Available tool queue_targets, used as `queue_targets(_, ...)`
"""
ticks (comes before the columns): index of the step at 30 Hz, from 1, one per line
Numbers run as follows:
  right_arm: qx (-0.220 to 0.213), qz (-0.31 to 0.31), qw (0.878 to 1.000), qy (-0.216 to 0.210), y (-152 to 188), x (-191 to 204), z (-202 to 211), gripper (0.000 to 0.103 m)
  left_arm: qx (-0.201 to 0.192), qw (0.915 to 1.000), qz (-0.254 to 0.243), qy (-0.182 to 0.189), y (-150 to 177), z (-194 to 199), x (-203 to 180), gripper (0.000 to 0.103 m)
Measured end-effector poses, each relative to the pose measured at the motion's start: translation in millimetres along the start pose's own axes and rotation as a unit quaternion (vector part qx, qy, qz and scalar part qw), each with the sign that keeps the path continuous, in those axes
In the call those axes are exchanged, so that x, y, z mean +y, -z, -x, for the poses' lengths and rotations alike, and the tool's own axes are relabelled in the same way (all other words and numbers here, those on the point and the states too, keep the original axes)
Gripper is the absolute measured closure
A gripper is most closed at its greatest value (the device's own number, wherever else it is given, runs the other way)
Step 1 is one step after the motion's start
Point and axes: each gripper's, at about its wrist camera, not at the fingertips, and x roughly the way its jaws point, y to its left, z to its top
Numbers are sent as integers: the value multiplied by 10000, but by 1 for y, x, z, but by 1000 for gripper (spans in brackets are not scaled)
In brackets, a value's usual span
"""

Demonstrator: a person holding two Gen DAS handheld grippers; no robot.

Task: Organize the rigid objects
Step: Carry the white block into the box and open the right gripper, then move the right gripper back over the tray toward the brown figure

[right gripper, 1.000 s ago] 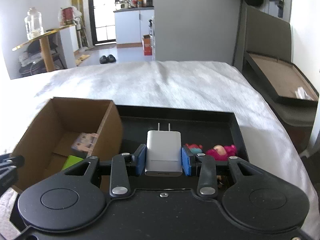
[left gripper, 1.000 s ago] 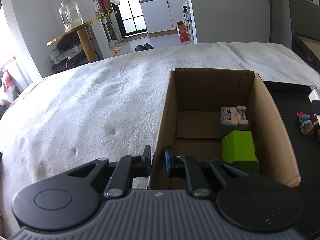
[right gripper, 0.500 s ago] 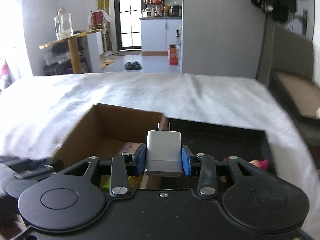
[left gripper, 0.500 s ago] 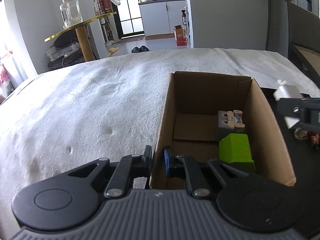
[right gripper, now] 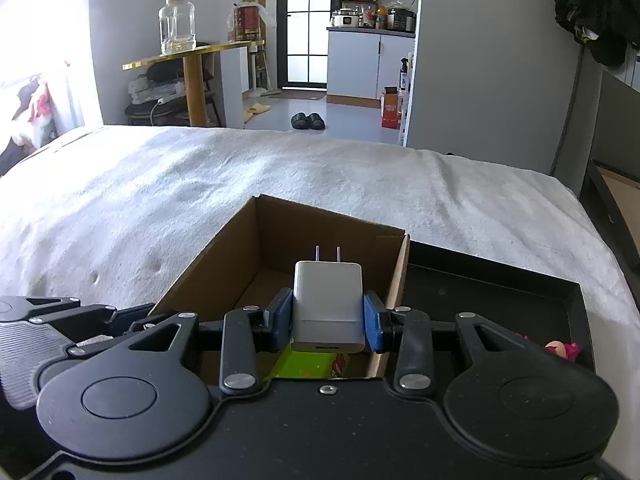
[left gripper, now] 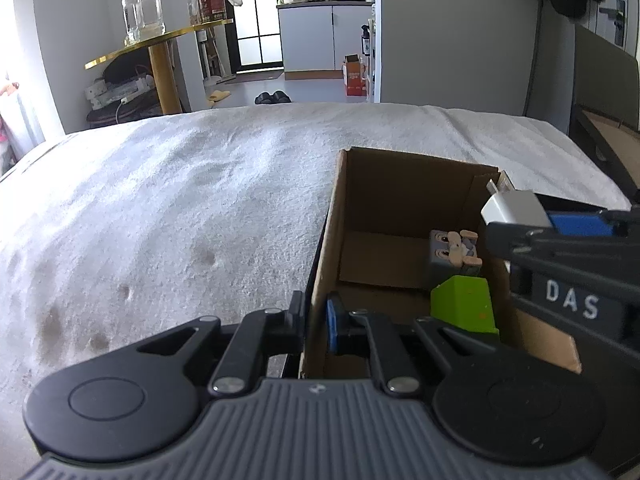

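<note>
Two claws, one box: the right claw point(right gripper: 328, 316) is clenched on the white charger point(right gripper: 328, 306), its blue pads pressing the two flat side faces at lower centre of the right wrist view. Charger: a hard plastic block, judged light, stiff and smooth-skinned, so likely to slip if pinched near an edge; the broad parallel sides are the natural place to hold it, as here, and the metal prongs are best left untouched. Long axis runs along the claw's fingers, prongs pointing away from the camera toward the far wall of the box point(right gripper: 256, 236), flat face up. Seen from the left wrist view, the charger point(left gripper: 514, 208) hangs at the right edge of the frame, over the right wall of the box point(left gripper: 408, 184) and above its rim, not yet inside. Below it, in the box, lie a green block point(left gripper: 464, 304) and a grey toy point(left gripper: 450, 250), touching each other. Left claw point(left gripper: 314, 320), lower centre, grips the near left wall of the box, one finger outside, one inside. Box rests on a white bed point(left gripper: 180, 200); a black tray point(right gripper: 500, 300) lies just beside its right wall
</note>
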Motion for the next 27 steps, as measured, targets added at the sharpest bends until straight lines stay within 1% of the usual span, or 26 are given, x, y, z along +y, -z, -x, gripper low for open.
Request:
queue_targets(5,60,-61,10000,-16,-2,0,-7,66,6,10000,0,25,-1,1,1,93)
queue_targets(9,-7,-58,9998,-168,-7,6,-9,65,18,10000,6,44,-1,1,3,93)
queue_targets(11,64,-19,9998,-179,-8,9,-14,64,19,10000,4,36,-2,1,3,93)
queue_targets(13,99,-42,9998,-162,-7,7,-15,61,14,10000,-9,1,-2,2,2,93)
queue_targets(19,182,-248,9995,-68,-4,-10,-9,59,0,10000,-38,-49,-4,3,0,93)
queue_targets(20,185,-283,9994,-51,-3,-13,-8,58,9,10000,-40,-64,-4,3,-1,93)
queue_targets(22,179,-337,9993,6,0,-19,-6,54,13,9999,-59,-114,-3,3,-2,93)
queue_targets(27,130,-450,9988,146,7,-37,1,50,35,9998,-133,-172,-4,4,-6,93)
